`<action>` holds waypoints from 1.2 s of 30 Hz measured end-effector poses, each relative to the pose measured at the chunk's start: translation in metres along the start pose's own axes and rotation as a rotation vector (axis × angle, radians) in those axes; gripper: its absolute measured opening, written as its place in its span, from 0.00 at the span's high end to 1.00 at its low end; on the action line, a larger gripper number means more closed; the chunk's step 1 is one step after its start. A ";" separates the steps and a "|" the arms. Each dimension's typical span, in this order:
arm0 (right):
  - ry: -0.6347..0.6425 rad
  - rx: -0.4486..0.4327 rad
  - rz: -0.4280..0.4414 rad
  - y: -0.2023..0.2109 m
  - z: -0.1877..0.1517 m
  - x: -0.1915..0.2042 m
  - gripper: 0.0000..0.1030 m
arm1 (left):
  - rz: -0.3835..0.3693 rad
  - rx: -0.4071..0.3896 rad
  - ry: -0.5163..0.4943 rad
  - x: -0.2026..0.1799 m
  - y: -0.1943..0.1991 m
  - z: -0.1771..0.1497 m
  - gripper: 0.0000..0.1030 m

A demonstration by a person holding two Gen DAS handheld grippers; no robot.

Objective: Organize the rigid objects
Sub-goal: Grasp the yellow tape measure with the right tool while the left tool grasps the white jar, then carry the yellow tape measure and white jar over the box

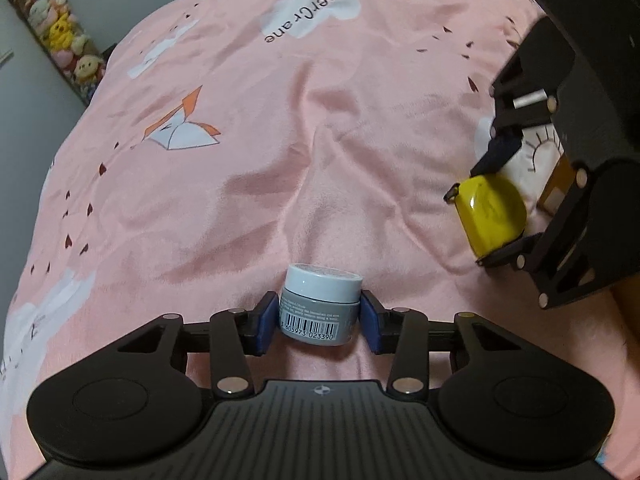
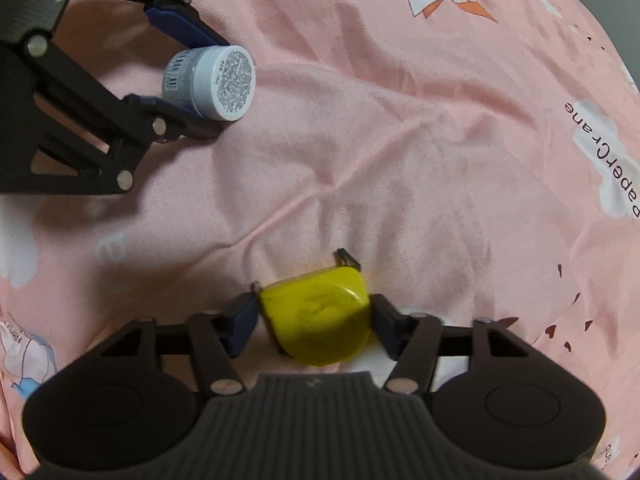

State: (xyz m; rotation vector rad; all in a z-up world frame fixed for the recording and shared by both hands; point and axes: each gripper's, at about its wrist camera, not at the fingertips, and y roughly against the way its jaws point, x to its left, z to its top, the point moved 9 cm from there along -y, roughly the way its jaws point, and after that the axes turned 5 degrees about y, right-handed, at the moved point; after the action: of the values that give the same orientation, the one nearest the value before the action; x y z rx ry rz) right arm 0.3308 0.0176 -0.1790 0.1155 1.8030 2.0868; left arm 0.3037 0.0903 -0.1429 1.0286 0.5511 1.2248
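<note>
My left gripper is shut on a small grey jar with a pale lid and a barcode label, holding it just above the pink bedspread. The jar also shows in the right wrist view, between the left gripper's blue pads. My right gripper is shut on a yellow tape measure, its blue pads pressing both sides. The tape measure shows in the left wrist view at the right, held by the right gripper.
A pink bedspread with paper-crane prints and "PaperCrane" text covers the whole surface, wrinkled in the middle. A brown box lies partly hidden behind the right gripper. A column of plush toys stands at the far left by the wall.
</note>
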 end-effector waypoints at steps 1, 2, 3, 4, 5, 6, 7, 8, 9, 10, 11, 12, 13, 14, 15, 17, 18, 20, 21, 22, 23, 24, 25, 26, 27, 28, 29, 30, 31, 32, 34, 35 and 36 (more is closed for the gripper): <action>-0.004 -0.004 -0.002 0.001 0.000 0.001 0.43 | -0.005 -0.002 0.012 0.001 0.002 0.001 0.53; -0.008 -0.007 -0.005 0.001 -0.002 0.000 0.43 | -0.010 -0.003 0.023 0.002 0.005 0.001 0.53; -0.009 -0.012 -0.005 0.003 -0.003 0.001 0.44 | -0.012 -0.005 0.038 0.003 0.009 0.001 0.53; -0.011 -0.017 -0.003 0.004 -0.004 0.004 0.44 | -0.013 -0.007 0.050 0.004 0.012 0.000 0.53; -0.015 -0.021 0.000 0.006 -0.004 0.006 0.44 | -0.017 -0.010 0.064 0.005 0.017 0.000 0.53; -0.018 -0.027 0.002 0.008 -0.005 0.008 0.44 | -0.021 -0.012 0.075 0.005 0.020 0.000 0.53; -0.018 -0.035 0.003 0.012 -0.005 0.010 0.45 | -0.028 -0.016 0.084 0.005 0.026 0.000 0.53; -0.016 -0.045 0.004 0.016 -0.004 0.012 0.45 | -0.035 -0.021 0.091 0.004 0.032 0.000 0.53; -0.016 -0.057 0.002 0.022 -0.004 0.015 0.45 | -0.039 -0.029 0.092 0.004 0.040 0.000 0.53; -0.015 -0.069 0.001 0.027 -0.003 0.018 0.45 | -0.041 -0.035 0.085 0.003 0.046 0.000 0.53; -0.013 -0.083 0.001 0.034 -0.001 0.020 0.45 | -0.044 -0.043 0.077 0.002 0.055 0.000 0.53; -0.015 -0.099 0.002 0.041 -0.001 0.022 0.45 | -0.046 -0.049 0.071 0.001 0.063 -0.001 0.53; -0.018 -0.121 0.002 0.049 0.000 0.026 0.45 | -0.048 -0.055 0.071 0.001 0.068 0.000 0.53; -0.020 -0.140 0.002 0.058 0.000 0.029 0.45 | -0.047 -0.064 0.072 0.001 0.077 0.000 0.53; -0.024 -0.160 0.003 0.066 0.000 0.032 0.45 | -0.046 -0.072 0.074 0.001 0.083 0.000 0.53; -0.034 -0.205 0.003 0.084 -0.002 0.038 0.45 | -0.044 -0.097 0.085 0.000 0.100 0.000 0.53; -0.041 -0.225 0.004 0.092 -0.004 0.040 0.45 | -0.047 -0.111 0.095 -0.002 0.107 0.000 0.53; -0.057 -0.264 0.005 0.105 -0.007 0.042 0.45 | -0.060 -0.147 0.120 -0.008 0.124 0.002 0.53; -0.068 -0.284 0.003 0.114 -0.012 0.044 0.45 | -0.064 -0.164 0.131 -0.013 0.131 0.004 0.53; -0.075 -0.299 -0.001 0.121 -0.014 0.045 0.45 | -0.066 -0.181 0.144 -0.019 0.138 0.005 0.53; -0.084 -0.317 -0.006 0.129 -0.018 0.047 0.45 | -0.070 -0.201 0.153 -0.026 0.145 0.006 0.53; -0.092 -0.332 -0.010 0.137 -0.023 0.047 0.45 | -0.072 -0.222 0.158 -0.033 0.150 0.007 0.53; -0.105 -0.350 -0.013 0.146 -0.030 0.049 0.45 | -0.074 -0.240 0.164 -0.039 0.155 0.009 0.53; -0.118 -0.363 -0.017 0.153 -0.037 0.049 0.45 | -0.078 -0.259 0.169 -0.048 0.160 0.010 0.53; -0.133 -0.376 -0.023 0.160 -0.045 0.049 0.45 | -0.084 -0.279 0.175 -0.056 0.164 0.012 0.53; -0.149 -0.389 -0.032 0.169 -0.054 0.049 0.45 | -0.090 -0.297 0.183 -0.063 0.168 0.013 0.53; -0.166 -0.399 -0.042 0.177 -0.063 0.050 0.45 | -0.100 -0.315 0.193 -0.072 0.172 0.014 0.53; -0.182 -0.408 -0.054 0.182 -0.071 0.050 0.45 | -0.109 -0.328 0.199 -0.079 0.174 0.015 0.53; -0.199 -0.416 -0.064 0.187 -0.081 0.050 0.45 | -0.118 -0.342 0.202 -0.088 0.177 0.016 0.53; -0.222 -0.425 -0.070 0.193 -0.092 0.050 0.45 | -0.123 -0.354 0.198 -0.098 0.178 0.017 0.53; -0.276 -0.437 -0.081 0.201 -0.115 0.049 0.45 | -0.129 -0.374 0.193 -0.116 0.182 0.017 0.53; -0.301 -0.442 -0.091 0.204 -0.124 0.047 0.45 | -0.142 -0.382 0.193 -0.126 0.183 0.018 0.53; -0.327 -0.447 -0.102 0.207 -0.134 0.046 0.45 | -0.159 -0.387 0.199 -0.135 0.183 0.019 0.53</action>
State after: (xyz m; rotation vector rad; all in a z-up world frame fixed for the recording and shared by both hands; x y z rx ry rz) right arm 0.1999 -0.1144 -0.0103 0.2224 1.1076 2.1906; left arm 0.1887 -0.0430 0.0019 0.5310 0.5127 1.2379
